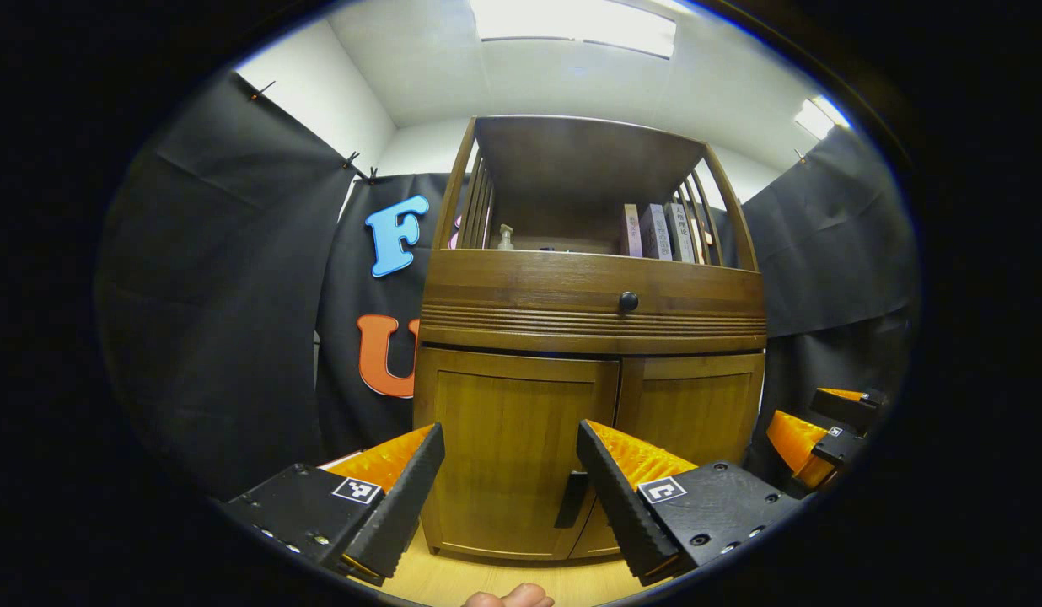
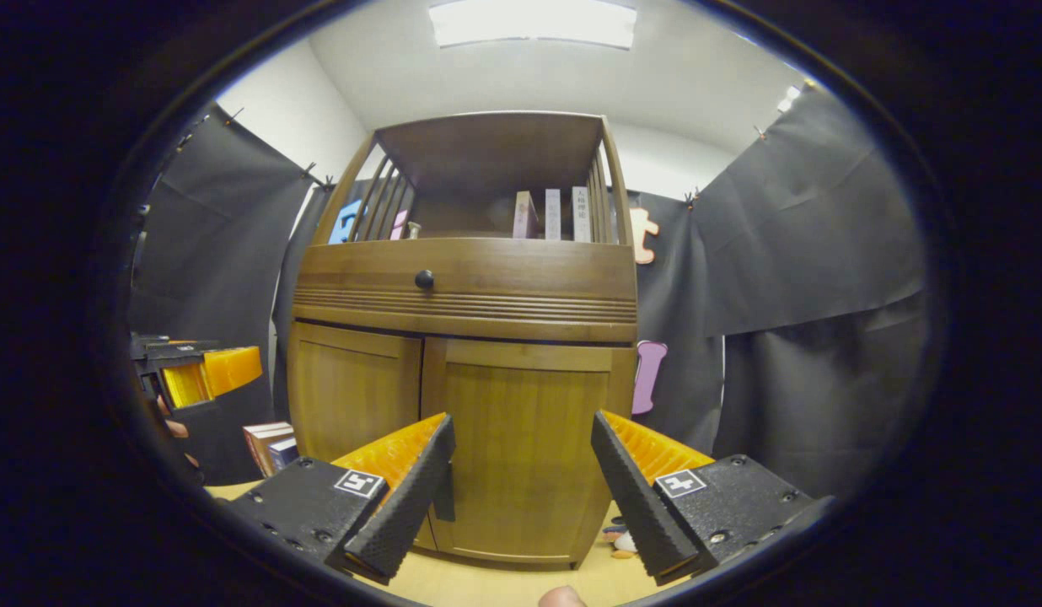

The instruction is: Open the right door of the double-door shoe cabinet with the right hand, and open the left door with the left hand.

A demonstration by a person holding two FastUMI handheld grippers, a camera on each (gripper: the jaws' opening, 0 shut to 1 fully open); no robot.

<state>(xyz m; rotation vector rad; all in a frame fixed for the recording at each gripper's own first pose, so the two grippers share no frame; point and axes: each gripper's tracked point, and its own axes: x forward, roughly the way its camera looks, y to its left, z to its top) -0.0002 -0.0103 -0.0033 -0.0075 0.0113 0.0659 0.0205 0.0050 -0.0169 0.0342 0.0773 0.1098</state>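
Fingers (image 2: 403,497) apart before shut doors (image 2: 521,438)

Right door's handle (image 2: 443,504) half hidden behind right claw's finger; book spines (image 1: 656,231) too small to read

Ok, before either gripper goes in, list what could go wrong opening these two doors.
1. Both door handles sit close together at the centre seam: the left door's handle and the right door's handle. The open left gripper and open right gripper could collide there.
2. Books stand on the floor beside the shoe cabinet; the left door might hit them as it swings.
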